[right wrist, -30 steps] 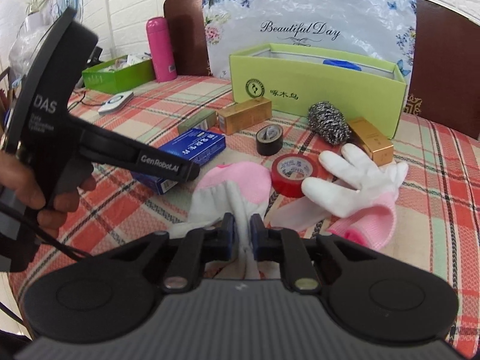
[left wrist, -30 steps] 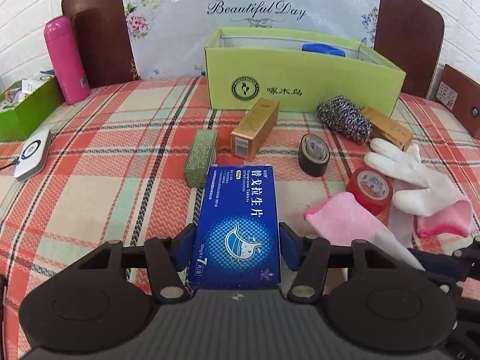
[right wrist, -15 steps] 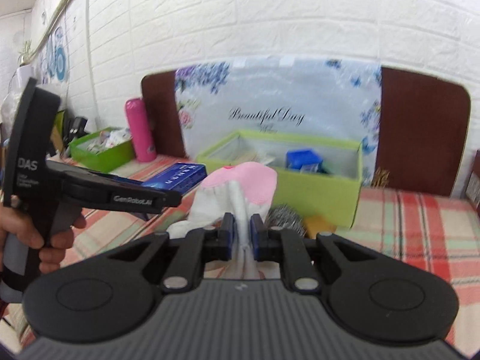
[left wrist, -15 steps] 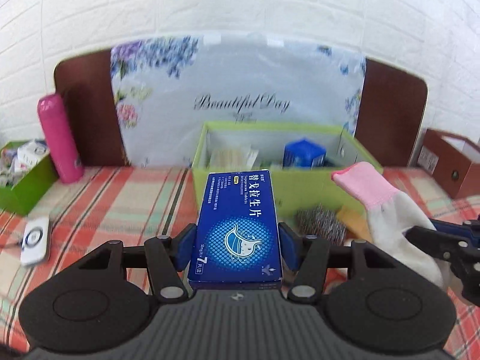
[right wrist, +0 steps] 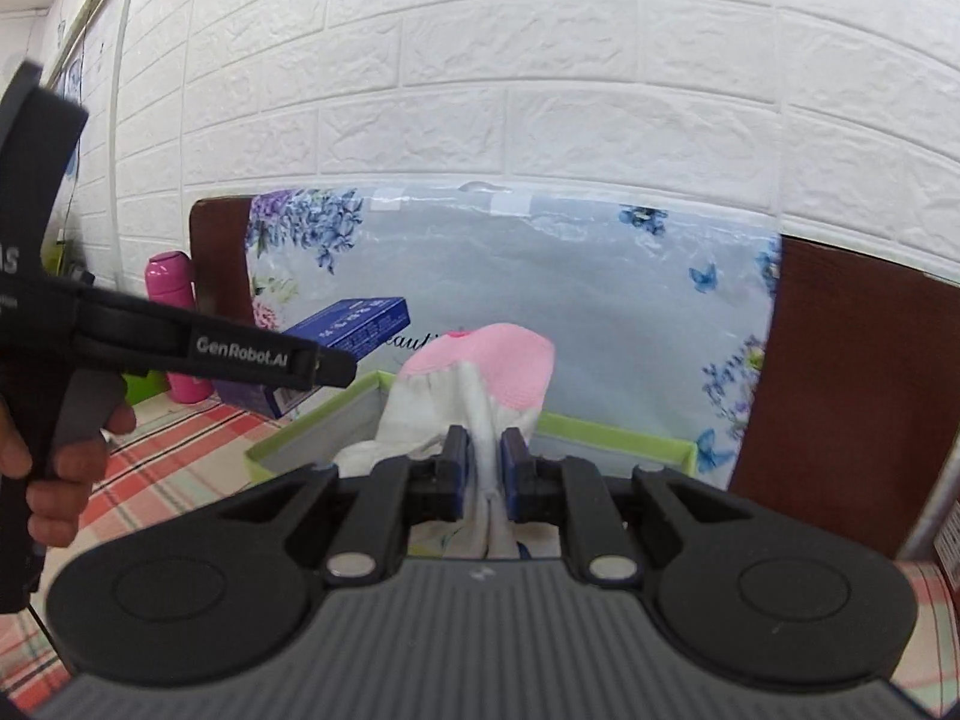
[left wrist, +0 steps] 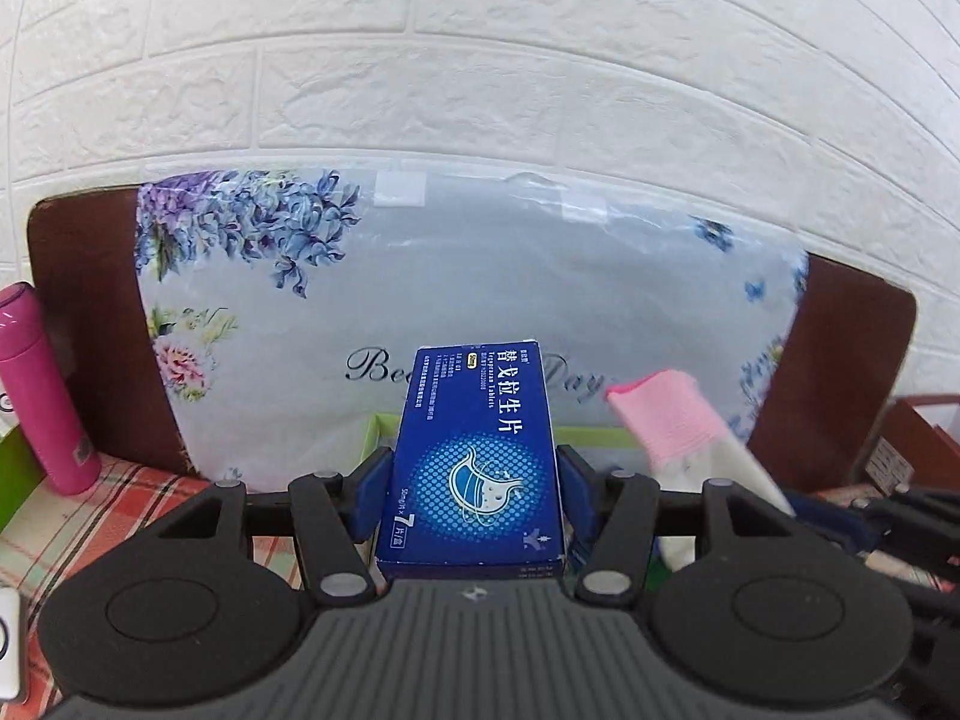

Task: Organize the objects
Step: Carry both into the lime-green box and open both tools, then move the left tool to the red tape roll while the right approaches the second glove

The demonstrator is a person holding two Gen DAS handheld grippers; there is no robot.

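Left gripper (left wrist: 474, 480) and right gripper (right wrist: 479, 468) jaws both clamped.

Both wrist views face the floral panel (left wrist: 468, 276), sharing green box (right wrist: 612, 432)

A plaid-clothed table (right wrist: 180, 468) carries a green box (right wrist: 312, 441) and pink bottle (right wrist: 174, 324).

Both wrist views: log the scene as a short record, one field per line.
left gripper: shut on blue cardboard medicine box, held in the air
right gripper: shut on white knit glove with pink cuff
target ahead: open lime-green cardboard box, below both items
backdrop: floral plastic bag, white brick wall
far left: pink bottle
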